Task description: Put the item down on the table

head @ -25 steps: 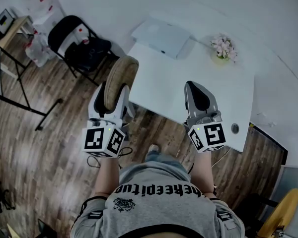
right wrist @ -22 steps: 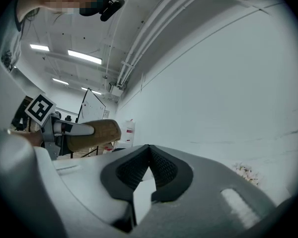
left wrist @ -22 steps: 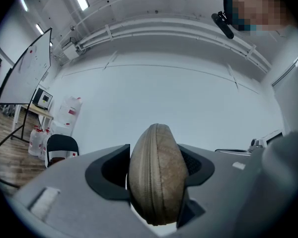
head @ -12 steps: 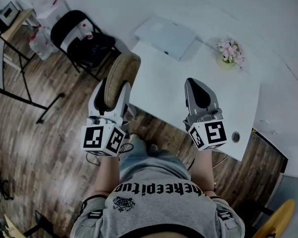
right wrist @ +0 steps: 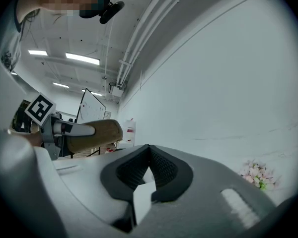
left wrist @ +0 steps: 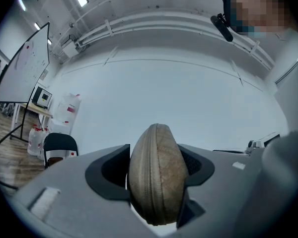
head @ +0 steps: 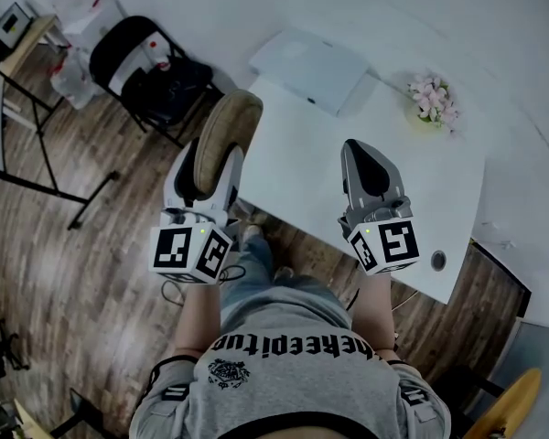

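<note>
At the far left, a black chair (head: 128, 58) holds a dark heap with something white on it. What these are cannot be made out. The left gripper (head: 212, 174) pinches one tan zippered pouch (left wrist: 156, 175) between its jaws. The pouch stands on edge, with its zip seam turned toward the left gripper view's camera. Its lower end is sunk between the pads and hidden, and only its rounded upper half sticks out. In the head view the pouch is held in the air over the left edge of the white table (head: 302, 163), partly over the wooden floor. How high it hangs above the tabletop cannot be told.

On the far corner of the table lies one flat white box (head: 308, 69), and its make is unreadable. To the right, the right gripper (right wrist: 148, 155) has its jaws pressed together with nothing between them. It is held above the table's near side. Further right is one small bunch of pink flowers (head: 435, 99), with its pot too small to make out. One round hole (head: 437, 261) sits near the table's near right corner.

There are two grippers, each with one marker cube, and both of the person's hands are hidden under the cubes.
</note>
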A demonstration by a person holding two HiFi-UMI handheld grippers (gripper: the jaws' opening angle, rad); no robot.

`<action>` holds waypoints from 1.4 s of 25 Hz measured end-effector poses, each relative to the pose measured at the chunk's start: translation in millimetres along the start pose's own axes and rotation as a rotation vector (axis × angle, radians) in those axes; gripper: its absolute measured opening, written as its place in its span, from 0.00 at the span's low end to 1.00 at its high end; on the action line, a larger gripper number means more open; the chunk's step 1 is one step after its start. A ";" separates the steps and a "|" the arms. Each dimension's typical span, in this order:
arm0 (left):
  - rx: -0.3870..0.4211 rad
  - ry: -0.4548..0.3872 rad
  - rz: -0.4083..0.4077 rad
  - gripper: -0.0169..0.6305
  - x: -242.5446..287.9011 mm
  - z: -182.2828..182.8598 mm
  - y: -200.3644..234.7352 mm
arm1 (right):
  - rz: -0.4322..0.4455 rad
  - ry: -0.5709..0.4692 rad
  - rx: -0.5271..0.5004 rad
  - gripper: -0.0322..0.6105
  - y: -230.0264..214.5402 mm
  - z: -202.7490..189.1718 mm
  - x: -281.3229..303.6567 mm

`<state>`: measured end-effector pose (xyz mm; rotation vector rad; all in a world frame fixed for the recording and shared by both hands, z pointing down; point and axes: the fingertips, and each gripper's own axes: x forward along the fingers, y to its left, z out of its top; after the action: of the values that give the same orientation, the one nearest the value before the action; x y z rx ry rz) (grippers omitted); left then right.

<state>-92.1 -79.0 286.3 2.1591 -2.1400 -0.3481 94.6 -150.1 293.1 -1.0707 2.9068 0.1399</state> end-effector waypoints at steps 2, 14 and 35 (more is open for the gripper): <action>0.000 0.005 -0.010 0.47 9.2 -0.4 5.7 | -0.007 0.003 -0.002 0.05 -1.8 -0.6 9.2; -0.002 0.049 -0.099 0.47 74.9 -4.5 40.6 | -0.074 0.018 0.009 0.05 -16.6 -5.5 66.6; 0.017 0.197 -0.251 0.47 155.6 -52.4 80.6 | -0.179 0.081 0.020 0.05 -25.9 -30.8 130.0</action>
<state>-159.7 -240.7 338.5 2.3657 -1.7813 -0.1259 12.3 -256.6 312.9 -1.3562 2.8554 0.0620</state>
